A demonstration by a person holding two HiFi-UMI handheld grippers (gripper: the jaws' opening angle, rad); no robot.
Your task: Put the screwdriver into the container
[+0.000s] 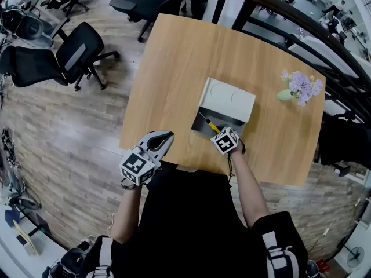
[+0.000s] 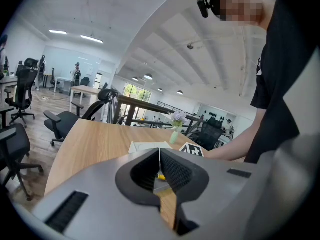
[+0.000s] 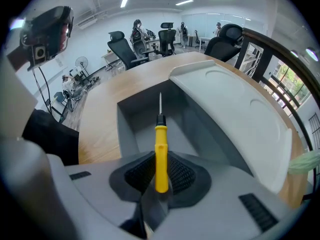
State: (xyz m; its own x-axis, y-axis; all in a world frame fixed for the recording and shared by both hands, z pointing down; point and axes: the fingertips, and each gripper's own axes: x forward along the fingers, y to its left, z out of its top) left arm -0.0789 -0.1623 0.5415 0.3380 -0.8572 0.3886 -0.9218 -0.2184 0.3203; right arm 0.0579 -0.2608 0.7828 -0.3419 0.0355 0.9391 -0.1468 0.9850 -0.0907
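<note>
One wooden surface (image 1: 174,74) stood beside chairs (image 1: 75,54), mostly bare left of the container (image 1: 229,100). Near its front edge the right gripper (image 3: 161,159) clamped the screwdriver (image 3: 160,139) over the open container; the left gripper (image 2: 160,154) was closed, empty.

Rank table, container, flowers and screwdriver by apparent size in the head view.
1. table
2. container
3. flowers
4. screwdriver, only partly visible

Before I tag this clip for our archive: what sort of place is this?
Probably an open-plan office: black swivel chairs near a wooden table, and further desks with chairs under ceiling strip lights in the left gripper view.
</note>
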